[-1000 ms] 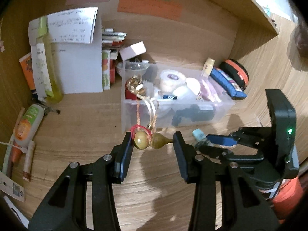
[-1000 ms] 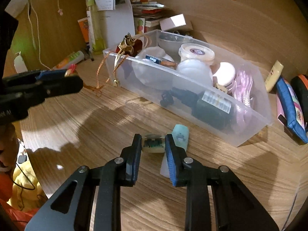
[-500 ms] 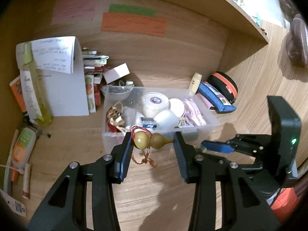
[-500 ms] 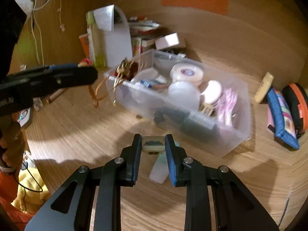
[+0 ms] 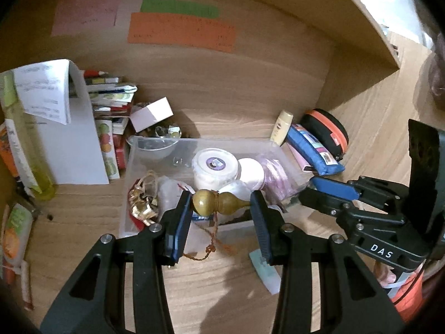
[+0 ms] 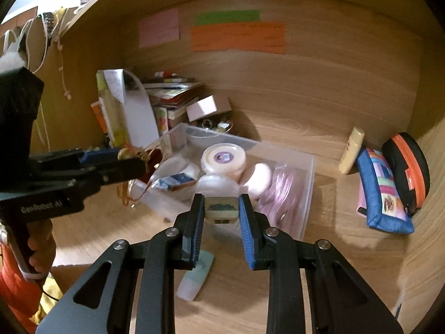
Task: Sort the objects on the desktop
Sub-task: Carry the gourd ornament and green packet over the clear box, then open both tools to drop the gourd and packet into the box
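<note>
**Two grippers, two finds, one clear bin**

While the left gripper (image 5: 221, 208) pinches a small wooden gourd charm (image 5: 219, 202) end to end between its blue pads, a reddish cord (image 5: 212, 239) trails from the gourd's waist toward the wooden desk (image 5: 222, 292). Seen from the left wrist, the charm hangs in front of the near wall of a clear plastic bin (image 5: 133, 172), which holds a round white jar (image 5: 215, 167), gold trinkets (image 5: 141, 206) and pink items. The right gripper (image 5: 328, 192) reaches in from the right. A pale green tube (image 5: 264, 270) lies on the desk below the bin.

From the right wrist, the right gripper (image 6: 221, 208) is clamped narrowly on a small cream-coloured block with a dark face (image 6: 221, 210), held over the bin's near edge (image 6: 308, 194). The left gripper (image 6: 116, 164) enters from the left with the gourd at its tip, a hand (image 6: 41, 253) on its handle. The tube (image 6: 196, 275) rests beneath the fingers; a blue pouch (image 6: 383, 192) and a black case with orange trim (image 6: 406, 172) sit against the right wall.
</note>
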A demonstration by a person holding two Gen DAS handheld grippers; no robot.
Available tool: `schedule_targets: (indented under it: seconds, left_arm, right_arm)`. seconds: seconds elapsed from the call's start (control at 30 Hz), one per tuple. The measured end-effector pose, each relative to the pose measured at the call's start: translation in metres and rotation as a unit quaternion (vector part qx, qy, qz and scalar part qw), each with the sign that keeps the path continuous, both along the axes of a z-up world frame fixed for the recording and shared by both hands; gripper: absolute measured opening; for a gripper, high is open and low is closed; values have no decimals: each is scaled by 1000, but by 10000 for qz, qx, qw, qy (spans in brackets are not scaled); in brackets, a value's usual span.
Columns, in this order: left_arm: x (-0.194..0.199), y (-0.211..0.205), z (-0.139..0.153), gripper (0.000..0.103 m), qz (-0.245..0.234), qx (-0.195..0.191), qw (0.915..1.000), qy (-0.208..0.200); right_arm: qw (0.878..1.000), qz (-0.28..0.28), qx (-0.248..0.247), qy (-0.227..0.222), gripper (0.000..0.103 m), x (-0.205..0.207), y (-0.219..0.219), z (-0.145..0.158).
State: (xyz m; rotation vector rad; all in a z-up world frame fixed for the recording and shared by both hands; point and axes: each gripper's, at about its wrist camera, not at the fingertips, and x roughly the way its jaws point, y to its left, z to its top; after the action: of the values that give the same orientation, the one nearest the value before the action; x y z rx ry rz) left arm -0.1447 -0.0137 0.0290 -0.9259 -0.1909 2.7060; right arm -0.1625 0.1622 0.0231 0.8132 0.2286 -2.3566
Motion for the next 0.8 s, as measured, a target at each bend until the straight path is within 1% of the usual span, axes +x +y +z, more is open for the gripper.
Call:
schedule_targets:
  seconds: [0.3, 0.47, 0.57, 0.73, 0.8]
  left_arm:
    - [-36, 9, -25, 42, -56, -63, 9993, -357]
    - [-48, 16, -39, 42, -19, -195, 9983, -552]
    - [-52, 19, -46, 42, -7, -270, 9974, -669]
    - [-49, 23, -48, 42, -47, -371, 9971, -669]
    - [-47, 26, -48, 42, -61, -456, 9968, -661]
  right_arm:
    - [9995, 22, 99, -311, 22, -31, -4, -24]
    - [9989, -33, 183, -435, 22, -40, -3, -36]
    - [9987, -33, 219, -464, 23, -40, -3, -39]
    - [9986, -52, 272, -461, 23, -35, -2, -38]
    - [9985, -115, 293, -438, 25, -32, -1, -37]
